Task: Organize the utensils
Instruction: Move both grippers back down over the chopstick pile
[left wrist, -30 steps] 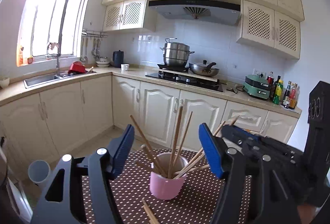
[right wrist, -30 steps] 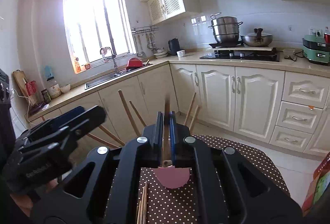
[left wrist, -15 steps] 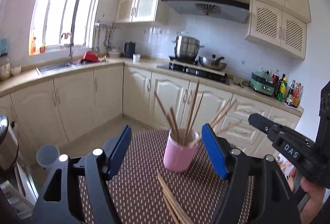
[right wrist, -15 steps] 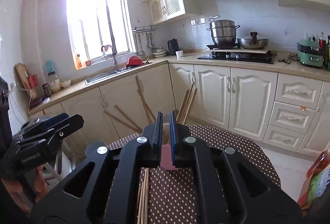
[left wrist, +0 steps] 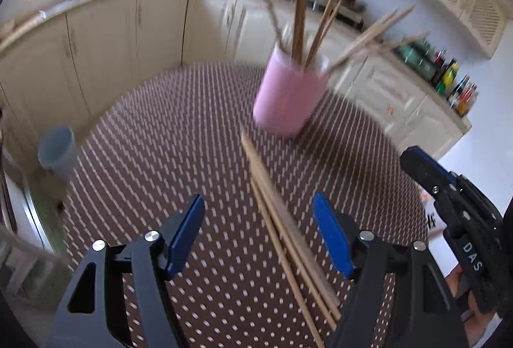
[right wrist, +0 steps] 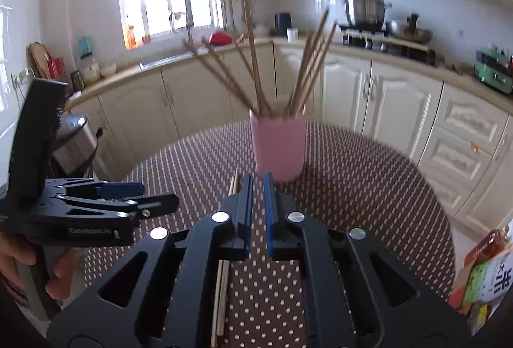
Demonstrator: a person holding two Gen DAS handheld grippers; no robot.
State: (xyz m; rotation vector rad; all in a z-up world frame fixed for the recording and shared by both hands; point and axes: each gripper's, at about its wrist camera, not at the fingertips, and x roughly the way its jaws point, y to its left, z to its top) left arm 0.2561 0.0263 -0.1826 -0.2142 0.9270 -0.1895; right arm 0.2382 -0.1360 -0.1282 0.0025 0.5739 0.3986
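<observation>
A pink cup holding several wooden chopsticks stands on the brown dotted table; it also shows in the right wrist view. A bundle of loose chopsticks lies flat on the table in front of the cup. My left gripper is open and empty, its blue pads either side of the bundle, above it. My right gripper has its jaws nearly closed with a narrow gap and nothing between them, just in front of the cup; loose chopsticks lie under it.
The round table with the dotted cloth drops off on all sides. A grey bin stands on the floor at left. Packaged goods sit at the table's right edge. Kitchen cabinets stand behind.
Both grippers have pulled back from the cup and tilted down. The right gripper let go of the chopstick it held, which now stands in the cup. The left gripper now hovers over the loose bundle.
</observation>
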